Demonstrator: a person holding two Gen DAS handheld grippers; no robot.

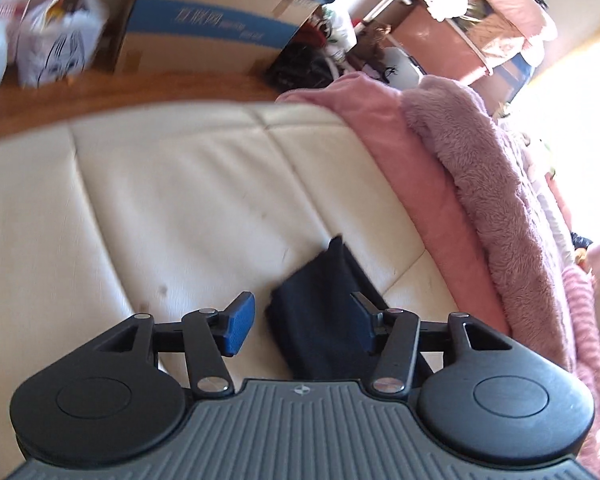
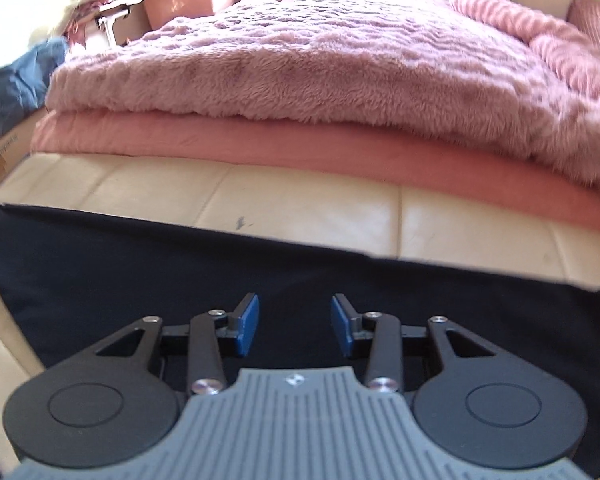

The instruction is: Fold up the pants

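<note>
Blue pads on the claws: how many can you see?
4. Two on the left claw: one clear, one shadowed over the pants. Two on the right claw, facing each other.

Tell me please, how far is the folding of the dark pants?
Done: the pants lie spread flat on the cream cushion, one edge straight. In hand: nothing; the left gripper and right gripper are both open above the cloth. Left: probably another fold, but the full garment is not visible.

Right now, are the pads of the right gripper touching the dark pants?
Cannot tell. In the right wrist view the right gripper stands open over the dark pants, nothing between its pads, but whether their tips rest on the cloth is unclear.
</note>
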